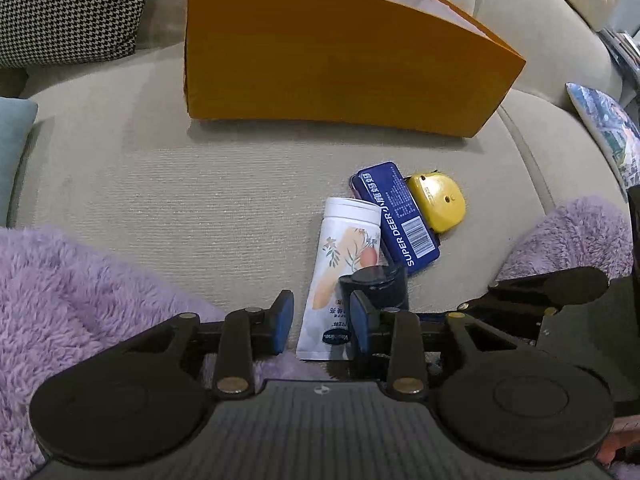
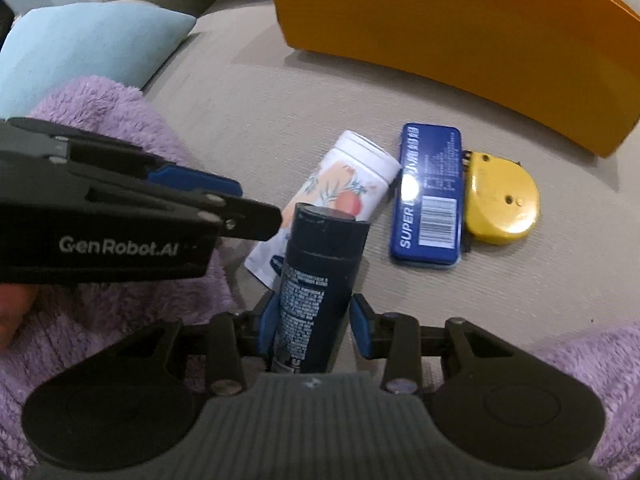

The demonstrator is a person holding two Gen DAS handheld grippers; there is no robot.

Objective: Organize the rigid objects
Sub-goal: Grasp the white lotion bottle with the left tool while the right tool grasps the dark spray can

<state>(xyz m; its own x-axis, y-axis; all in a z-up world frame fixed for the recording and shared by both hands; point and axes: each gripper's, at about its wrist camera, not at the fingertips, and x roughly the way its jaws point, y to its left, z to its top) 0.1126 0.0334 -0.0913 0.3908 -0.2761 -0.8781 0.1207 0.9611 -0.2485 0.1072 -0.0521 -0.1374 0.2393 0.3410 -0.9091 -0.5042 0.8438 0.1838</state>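
Observation:
A white tube (image 1: 344, 256) with a fruit print lies on the beige sofa seat (image 1: 180, 184). Its flat end sits between the fingers of my left gripper (image 1: 322, 320), which is open, with a gap at the left pad. My right gripper (image 2: 314, 320) is shut on a dark bottle (image 2: 316, 264), whose cap points forward over the tube (image 2: 352, 184). The bottle (image 1: 376, 280) also shows beside the left gripper's right finger. A blue tin (image 2: 430, 196) and a yellow tape measure (image 2: 502, 200) lie side by side right of the tube. An orange box (image 1: 340, 68) stands behind them.
A purple fleece blanket (image 1: 60, 300) covers the near edge of the seat on both sides. A light blue cushion (image 2: 88, 48) and a houndstooth cushion (image 1: 68, 8) lie at the left, and a patterned cushion (image 1: 604, 132) at the right. Bare seat lies left of the tube.

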